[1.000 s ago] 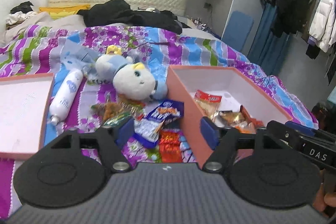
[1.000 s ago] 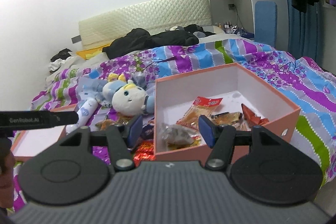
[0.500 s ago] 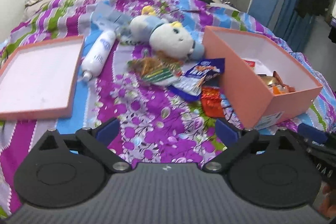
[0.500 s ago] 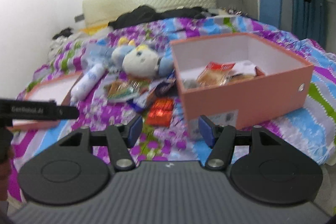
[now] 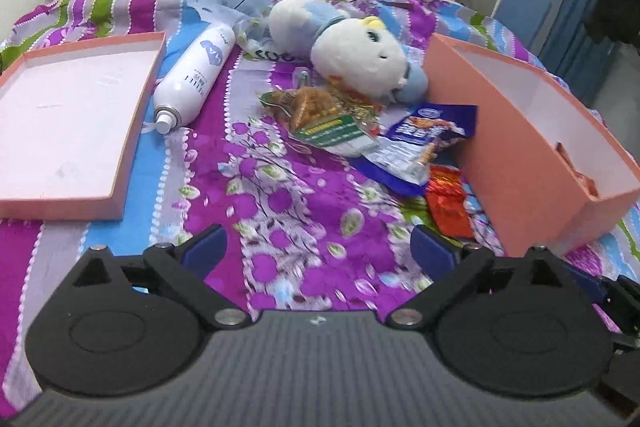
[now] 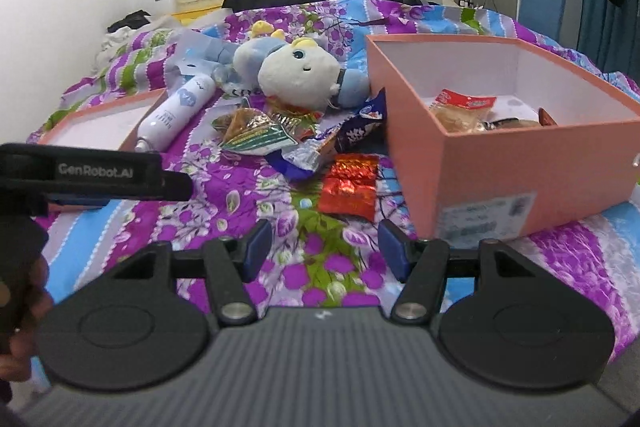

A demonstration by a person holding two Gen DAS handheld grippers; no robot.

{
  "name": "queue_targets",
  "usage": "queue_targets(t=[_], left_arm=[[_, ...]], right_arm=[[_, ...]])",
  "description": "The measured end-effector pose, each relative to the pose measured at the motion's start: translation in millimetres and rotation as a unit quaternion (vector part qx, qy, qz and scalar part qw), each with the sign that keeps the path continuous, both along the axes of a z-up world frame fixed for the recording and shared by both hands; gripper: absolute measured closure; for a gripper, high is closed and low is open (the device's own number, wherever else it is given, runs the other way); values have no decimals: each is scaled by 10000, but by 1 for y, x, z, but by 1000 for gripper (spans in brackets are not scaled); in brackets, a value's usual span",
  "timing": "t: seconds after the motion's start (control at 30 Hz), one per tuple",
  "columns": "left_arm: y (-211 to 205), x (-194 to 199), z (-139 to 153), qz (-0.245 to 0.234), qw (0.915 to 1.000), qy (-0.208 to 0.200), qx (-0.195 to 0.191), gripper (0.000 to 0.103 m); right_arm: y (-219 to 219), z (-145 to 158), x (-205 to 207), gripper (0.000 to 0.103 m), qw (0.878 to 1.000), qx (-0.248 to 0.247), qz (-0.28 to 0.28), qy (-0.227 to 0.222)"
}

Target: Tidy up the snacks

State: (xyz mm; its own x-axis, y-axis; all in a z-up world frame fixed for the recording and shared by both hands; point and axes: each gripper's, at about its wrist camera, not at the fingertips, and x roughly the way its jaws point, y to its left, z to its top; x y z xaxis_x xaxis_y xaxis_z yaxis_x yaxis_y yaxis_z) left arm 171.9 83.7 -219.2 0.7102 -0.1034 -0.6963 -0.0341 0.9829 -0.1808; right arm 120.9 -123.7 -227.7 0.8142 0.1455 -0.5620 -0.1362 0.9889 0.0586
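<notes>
Left wrist view — left gripper (image 5: 318,241): jaws spread wide, nothing between them, above the purple floral bedspread (image 5: 280,203).
Left wrist view — snacks: a clear packet of orange-brown snack with a green label (image 5: 320,117) lies mid-bed; a blue and white foil snack bag (image 5: 416,143) overlaps its right edge; a red foil snack packet (image 5: 448,203) lies nearer the foot of the bed, just beside the box wall.
Left wrist view — box: the salmon-pink cardboard box with a white inside (image 5: 532,147) sits toward the bed's right edge; its contents are mostly hidden by the wall.
Left wrist view — lid: the shallow salmon-pink box lid (image 5: 120,183) lies open side up toward the left edge.
Left wrist view — others: a white spray bottle (image 5: 196,75) lies on its side beside the lid; a white and blue plush toy (image 5: 356,47) lies behind the snacks, near the box.
Right wrist view — right gripper (image 6: 324,247): jaws partly open, empty, pointing at the red foil snack packet (image 6: 350,185).
Right wrist view — box contents: inside the box (image 6: 520,183) a clear packet of pale pastry with a red header (image 6: 460,109) rests with other wrappers too hidden to tell.
Right wrist view — left tool: the left gripper's black finger (image 6: 96,175) reaches in from the left, over the bedspread.
</notes>
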Motion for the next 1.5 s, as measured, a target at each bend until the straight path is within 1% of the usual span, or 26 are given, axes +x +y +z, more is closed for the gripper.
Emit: queue_targets(t=[0.07,0.23,0.33,0.47,0.6,0.67,0.8,0.87,0.9,0.97,1.03,1.1,1.13,1.17,1.2,1.23,1.27,1.4,1.43,1.5], left_arm=[[6,17,-5,35,10000,34,-13,3],[26,65,-12,-7,9989,39,-457,3],[32,93,-18,-57,9981,46,-612,3],[38,125,-26,-6,9976,108,-688,5],[40,152,-35,7,9975,61,-703,6],[41,163,-41,12,9971,128,-755,13],[41,177,-53,12,9969,185,-767,19],[40,181,-57,-14,9968,219,-771,28],[41,182,-59,-32,9966,235,-791,29],[40,186,-63,-44,9964,281,-800,37],[40,189,-66,-61,9963,306,-800,41],[40,191,-68,-86,9961,291,-826,47],[39,191,-68,-103,9959,293,-849,54],[39,191,-68,-126,9954,301,-896,64],[39,191,-67,-146,9947,323,-960,67],[38,189,-66,-151,9945,320,-988,69],[37,188,-64,-153,9946,306,-977,71],[35,181,-58,-125,9948,254,-978,74],[35,178,-56,-132,9949,238,-969,75],[35,173,-52,-131,9950,229,-967,75]], right_arm=[[9,-5,14,42,10000,-65,-41,2],[24,-17,55,42,9987,-408,-299,-52],[30,-27,76,43,9975,-563,-416,71],[37,-36,97,43,9957,-757,-481,246],[44,-44,114,43,9933,-957,-536,366],[47,-47,120,43,9914,-1122,-573,348],[51,-53,130,43,9867,-1447,-678,281],[51,-54,134,44,9855,-1530,-685,275],[52,-55,136,43,9846,-1592,-671,276],[54,-57,138,44,9827,-1709,-664,265],[56,-59,140,44,9813,-1791,-649,263],[56,-60,142,46,9808,-1830,-630,245],[56,-61,142,47,9805,-1851,-623,241],[56,-61,143,50,9804,-1855,-618,247],[54,-61,143,50,9810,-1825,-611,262],[53,-59,143,51,9818,-1778,-604,280],[53,-58,143,55,9830,-1720,-580,285],[51,-53,140,60,9849,-1622,-537,276],[50,-52,138,64,9855,-1594,-513,261],[50,-48,133,67,9861,-1577,-472,213]])
